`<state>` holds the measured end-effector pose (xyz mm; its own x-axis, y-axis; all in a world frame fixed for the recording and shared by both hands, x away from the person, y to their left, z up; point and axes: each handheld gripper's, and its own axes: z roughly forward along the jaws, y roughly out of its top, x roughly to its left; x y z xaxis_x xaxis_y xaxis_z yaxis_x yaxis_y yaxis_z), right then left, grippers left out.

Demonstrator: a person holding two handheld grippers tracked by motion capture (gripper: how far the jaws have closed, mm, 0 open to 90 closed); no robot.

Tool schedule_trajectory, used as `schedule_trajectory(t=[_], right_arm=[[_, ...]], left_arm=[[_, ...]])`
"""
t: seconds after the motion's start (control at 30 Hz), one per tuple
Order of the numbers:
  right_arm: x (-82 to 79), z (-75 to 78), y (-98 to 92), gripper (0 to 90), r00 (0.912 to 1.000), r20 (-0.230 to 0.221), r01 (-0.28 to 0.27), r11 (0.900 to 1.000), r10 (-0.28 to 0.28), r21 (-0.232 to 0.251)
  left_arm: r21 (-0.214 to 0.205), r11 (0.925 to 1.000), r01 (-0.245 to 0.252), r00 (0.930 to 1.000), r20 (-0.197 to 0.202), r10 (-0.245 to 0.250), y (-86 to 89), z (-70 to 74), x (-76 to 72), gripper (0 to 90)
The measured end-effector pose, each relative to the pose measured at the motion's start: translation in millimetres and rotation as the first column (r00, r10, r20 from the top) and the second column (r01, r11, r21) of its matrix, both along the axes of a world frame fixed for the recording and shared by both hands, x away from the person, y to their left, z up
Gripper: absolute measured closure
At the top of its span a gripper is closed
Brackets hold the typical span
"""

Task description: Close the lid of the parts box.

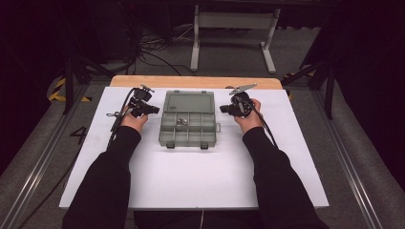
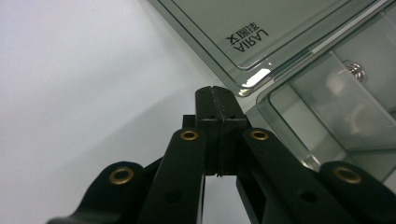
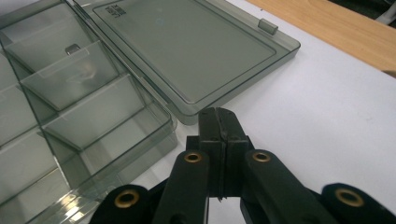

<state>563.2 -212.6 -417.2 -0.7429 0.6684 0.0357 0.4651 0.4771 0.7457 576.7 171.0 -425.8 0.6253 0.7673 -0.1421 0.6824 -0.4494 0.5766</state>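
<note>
A smoky clear plastic compartment box [image 1: 168,136] lies open in the middle of the white table top, its lid [image 1: 187,102] folded flat toward the far side. Small metal parts [image 1: 181,123] sit in a middle compartment; one screw [image 2: 356,70] shows in the left gripper view. My left gripper [image 1: 155,109] is held just left of the box near the hinge line, jaws pressed together with nothing between them [image 2: 215,91]. My right gripper [image 1: 222,109] mirrors it on the box's right side, also shut and empty [image 3: 218,113], its tip close to the lid's corner [image 3: 187,116].
The white board [image 1: 191,176] covers a wooden table whose far edge [image 1: 196,81] shows beyond it. Cables trail from both grippers along the forearms. Beyond the table stand a white desk frame [image 1: 234,28] and dark floor with wires.
</note>
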Motion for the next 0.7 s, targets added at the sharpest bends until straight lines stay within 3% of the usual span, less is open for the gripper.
schedule_trajectory(t=[0.33,0.7], right_arm=[[5.4,-14.2,3.6,90.0,0.9992,-0.039,-0.002,1.0,0.002,0.002],[13.1,-27.3,9.4,90.0,0.9989,-0.047,-0.003,0.9999,0.002,-0.015]], left_arm=[[0.001,1.0,0.002,0.9996,-0.03,-0.002,-1.6,-6.7,6.2,90.0],[0.005,1.0,-0.001,0.9976,-0.069,0.002,-5.8,-15.6,12.3,90.0]])
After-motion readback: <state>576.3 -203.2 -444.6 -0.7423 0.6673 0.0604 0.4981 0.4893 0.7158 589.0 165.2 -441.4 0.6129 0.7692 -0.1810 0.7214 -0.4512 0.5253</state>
